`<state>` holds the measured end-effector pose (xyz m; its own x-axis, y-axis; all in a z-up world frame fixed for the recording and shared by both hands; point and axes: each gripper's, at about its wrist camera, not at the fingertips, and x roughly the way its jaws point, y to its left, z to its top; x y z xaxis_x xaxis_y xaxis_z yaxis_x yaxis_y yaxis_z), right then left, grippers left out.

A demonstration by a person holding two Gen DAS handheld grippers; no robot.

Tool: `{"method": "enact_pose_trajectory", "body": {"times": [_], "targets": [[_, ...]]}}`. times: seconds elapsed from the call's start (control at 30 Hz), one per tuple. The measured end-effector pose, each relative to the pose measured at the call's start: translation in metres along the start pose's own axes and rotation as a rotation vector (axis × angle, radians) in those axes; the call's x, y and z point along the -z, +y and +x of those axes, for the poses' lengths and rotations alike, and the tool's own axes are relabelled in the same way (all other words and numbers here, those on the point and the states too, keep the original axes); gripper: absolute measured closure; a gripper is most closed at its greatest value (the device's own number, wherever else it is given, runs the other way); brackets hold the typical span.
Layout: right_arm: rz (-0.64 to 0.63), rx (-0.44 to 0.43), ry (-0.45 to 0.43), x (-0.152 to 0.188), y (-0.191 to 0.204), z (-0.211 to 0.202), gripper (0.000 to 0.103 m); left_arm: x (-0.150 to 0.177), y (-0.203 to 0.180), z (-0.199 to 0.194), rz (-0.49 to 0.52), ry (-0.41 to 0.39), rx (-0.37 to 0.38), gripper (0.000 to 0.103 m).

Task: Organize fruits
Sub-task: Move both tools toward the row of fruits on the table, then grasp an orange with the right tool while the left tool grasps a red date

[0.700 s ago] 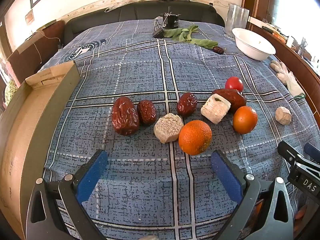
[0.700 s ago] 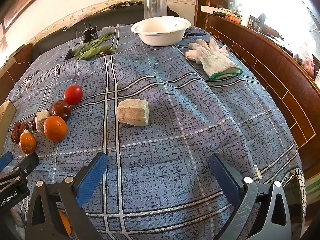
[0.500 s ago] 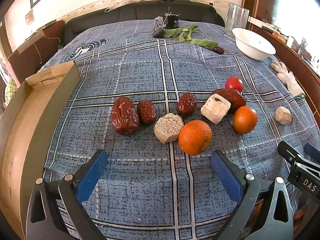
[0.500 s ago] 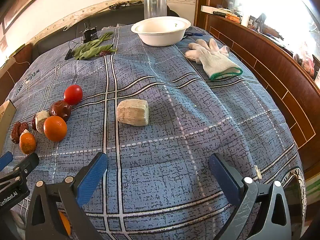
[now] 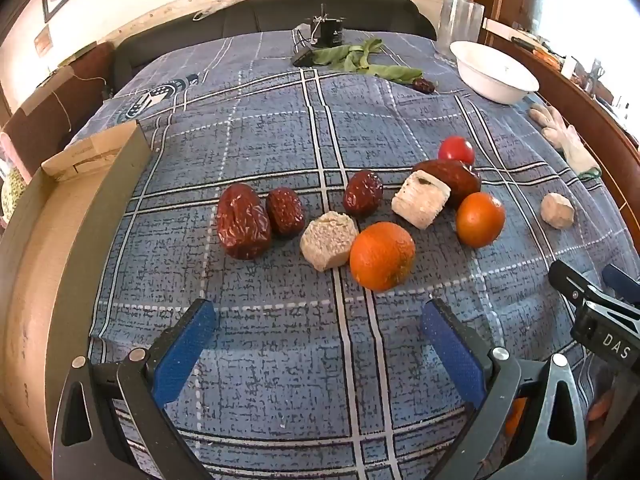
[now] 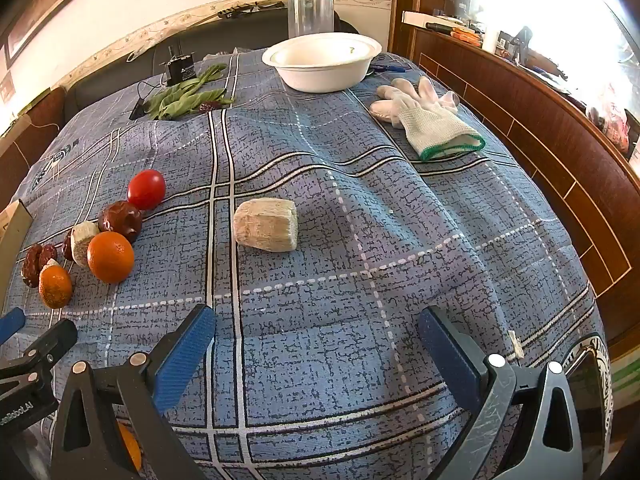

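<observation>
Both wide open, nothing held: left gripper near big orange, right gripper near pale block on blue cloth

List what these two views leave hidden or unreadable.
- Cardboard box, left wrist view: frame edge cuts it off, so its contents stay unseen.
- White bowl, right wrist view: low angle hides its bottom.
- Orange object, right wrist view: behind the right gripper frame, unidentifiable.
- Label at the left view's right edge: cut off, only "DAS" reads.

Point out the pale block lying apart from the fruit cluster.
The pale block alone ahead of the right tongs; the other two sit among the fruit.
</observation>
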<state>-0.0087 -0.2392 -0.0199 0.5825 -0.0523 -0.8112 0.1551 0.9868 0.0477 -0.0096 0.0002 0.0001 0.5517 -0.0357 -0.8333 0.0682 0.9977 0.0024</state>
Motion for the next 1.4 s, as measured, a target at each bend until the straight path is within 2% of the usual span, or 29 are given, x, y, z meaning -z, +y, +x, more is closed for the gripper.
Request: {"method": "enact_pose_trajectory", "body": {"times": [0.3,0.4,0.47,0.57,0.73,0.8,0.93,1.0,1.1,1.17,1.23,1.27,1.3,1.4], "targets": [[-0.031,-0.031,0.020,-0.002,-0.002,-0.001,0.000,-0.002,0.001,0.000,0.000,0.006,0.001,0.000],[-0.044,-0.032,0.033,0.000,-0.006,-0.002,0.000,0.003,0.005,-0.010,-0.028,-0.008,0.024,0.003],[-0.044,-0.031,0.033,0.000,-0.004,-0.002,0.000,0.005,0.010,-0.028,-0.047,-0.061,0.050,0.004],[-0.043,-0.028,0.031,-0.002,-0.003,0.000,0.000,0.008,0.020,-0.067,-0.053,-0.186,0.068,0.004],[-0.044,-0.031,0.047,-0.005,-0.003,0.000,0.000,0.015,0.059,-0.129,-0.099,-0.351,0.042,0.004],[-0.059,-0.037,0.060,-0.006,-0.003,0.001,0.000,0.015,0.078,-0.145,-0.123,-0.395,-0.008,0.003],[-0.095,-0.032,0.082,-0.006,-0.004,0.000,0.001,0.020,0.101,-0.160,-0.143,-0.435,-0.081,0.003],[-0.105,0.026,0.064,-0.004,-0.004,-0.010,0.001,0.025,0.110,-0.166,-0.146,-0.465,-0.071,0.003],[-0.120,-0.075,-0.035,0.005,0.002,-0.043,0.003,0.033,0.113,-0.162,-0.158,-0.493,0.009,0.003],[-0.161,-0.142,-0.083,0.015,0.012,-0.064,0.004,0.037,0.118,-0.153,-0.192,-0.466,0.064,0.003],[-0.216,-0.183,-0.100,0.026,0.025,-0.076,0.015,0.036,0.119,-0.142,-0.202,-0.396,0.074,0.004],[-0.238,-0.197,-0.102,0.029,0.030,-0.079,0.023,0.035,0.118,-0.136,-0.199,-0.366,0.086,0.008],[-0.265,-0.221,-0.098,0.036,0.037,-0.083,0.027,0.035,0.117,-0.131,-0.196,-0.337,0.109,0.018],[-0.303,-0.304,-0.068,0.046,0.048,-0.084,0.040,0.038,0.113,-0.118,-0.181,-0.275,0.156,0.036]]}}
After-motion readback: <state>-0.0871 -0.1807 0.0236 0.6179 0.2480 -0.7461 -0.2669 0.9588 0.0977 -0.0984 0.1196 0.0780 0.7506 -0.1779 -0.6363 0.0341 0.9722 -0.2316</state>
